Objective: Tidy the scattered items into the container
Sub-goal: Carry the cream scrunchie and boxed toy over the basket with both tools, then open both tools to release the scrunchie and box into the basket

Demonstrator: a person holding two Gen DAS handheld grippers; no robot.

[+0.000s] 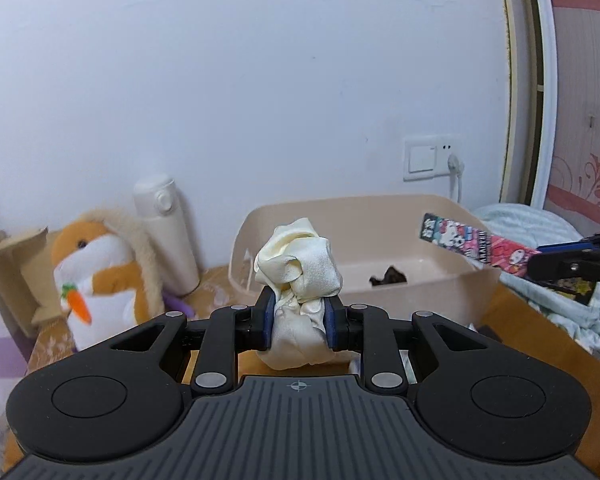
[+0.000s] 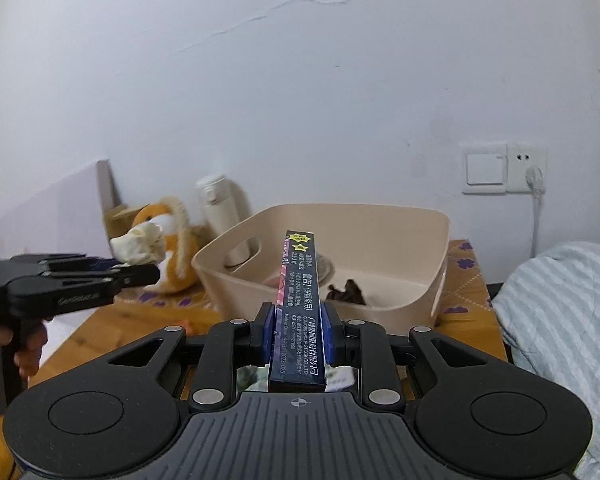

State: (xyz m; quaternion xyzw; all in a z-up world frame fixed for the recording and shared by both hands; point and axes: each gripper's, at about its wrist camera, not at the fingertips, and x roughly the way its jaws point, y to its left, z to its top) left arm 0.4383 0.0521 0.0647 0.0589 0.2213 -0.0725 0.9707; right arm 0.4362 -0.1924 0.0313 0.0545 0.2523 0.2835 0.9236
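My left gripper (image 1: 299, 320) is shut on a crumpled cream cloth (image 1: 298, 268), held above the table just in front of the beige plastic bin (image 1: 428, 288). My right gripper (image 2: 299, 332) is shut on a long dark flat box with cartoon print (image 2: 299, 300), whose far end reaches over the bin's near rim (image 2: 236, 280). In the left wrist view the box (image 1: 476, 246) and the right gripper (image 1: 568, 266) come in from the right over the bin. In the right wrist view the left gripper (image 2: 140, 270) holds the cloth (image 2: 140, 246) left of the bin. A dark brown item (image 2: 346, 292) lies in the bin.
A plush toy with a carrot (image 1: 96, 272), a white thermos (image 1: 168, 236) and a cardboard box (image 1: 12, 264) stand left of the bin by the wall. A striped blanket (image 2: 560, 312) lies to the right. A plug and cable (image 2: 536, 200) hang on the wall behind.
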